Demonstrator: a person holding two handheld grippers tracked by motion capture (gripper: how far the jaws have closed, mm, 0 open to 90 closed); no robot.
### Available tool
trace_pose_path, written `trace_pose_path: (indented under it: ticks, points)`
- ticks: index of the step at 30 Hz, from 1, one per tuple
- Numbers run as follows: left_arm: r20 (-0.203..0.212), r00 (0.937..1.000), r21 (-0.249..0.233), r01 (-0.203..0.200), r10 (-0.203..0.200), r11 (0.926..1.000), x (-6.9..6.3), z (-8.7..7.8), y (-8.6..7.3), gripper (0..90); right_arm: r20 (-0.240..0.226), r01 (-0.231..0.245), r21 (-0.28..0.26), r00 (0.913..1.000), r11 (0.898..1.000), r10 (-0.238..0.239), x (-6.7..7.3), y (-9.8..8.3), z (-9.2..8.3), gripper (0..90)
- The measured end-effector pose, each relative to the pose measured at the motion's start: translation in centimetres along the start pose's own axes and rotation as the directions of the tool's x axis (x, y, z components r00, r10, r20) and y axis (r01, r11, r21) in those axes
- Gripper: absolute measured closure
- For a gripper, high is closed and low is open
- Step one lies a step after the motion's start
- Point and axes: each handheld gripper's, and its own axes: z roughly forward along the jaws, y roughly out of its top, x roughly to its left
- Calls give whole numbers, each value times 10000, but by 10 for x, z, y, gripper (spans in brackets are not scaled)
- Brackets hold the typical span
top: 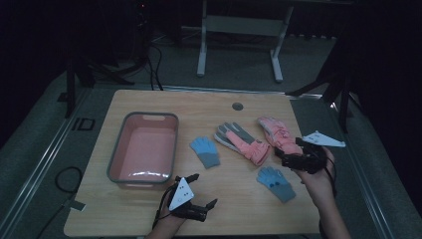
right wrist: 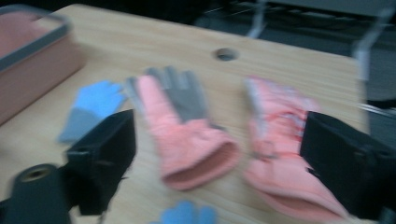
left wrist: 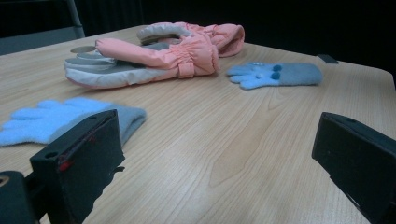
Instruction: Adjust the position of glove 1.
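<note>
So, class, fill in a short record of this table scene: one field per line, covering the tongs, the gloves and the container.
left tongs: open, low over the table's near edge
right tongs: open, by the cuff of a pink glove
second pink glove: lying flat, mid-table
blue gloves: one beside the tub, one nearer the person
pink tub: left side of the table, no gloves inside

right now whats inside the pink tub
Nothing shows inside the pink tub: its floor looks bare in the high view, with a pale glint near the front wall. That wall hides the strip just behind it.
</note>
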Motion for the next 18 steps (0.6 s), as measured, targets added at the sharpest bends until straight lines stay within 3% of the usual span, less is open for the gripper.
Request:
trace_pose_path:
  ticks: [1, 2, 3, 9, 18]
  points:
    - [7, 10000, -1, -2, 2, 10000, 0, 0, 0, 20, -110, 125, 84, 9999, 9999, -124, 9, 4, 8, 102]
    - [17, 10000, 0, -10, 10, 10000, 0, 0, 0, 20, -110, 125, 84, 9999, 9999, -124, 9, 4, 8, 102]
    - [34, 10000, -2, 3, -3, 10000, 0, 0, 0, 19, -436, 114, 2, 9990, 9999, -114, 17, 8, 14, 103]
    - [47, 10000, 1, -28, 28, 10000, 0, 0, 0, 20, -689, 488, 293, 9965, 9984, -467, 34, 17, 34, 136]
    - [65, 10000, 2, -24, 24, 10000, -1, 0, 0, 20, -1528, 922, 693, 9850, 9933, -808, 63, 28, 67, 136]
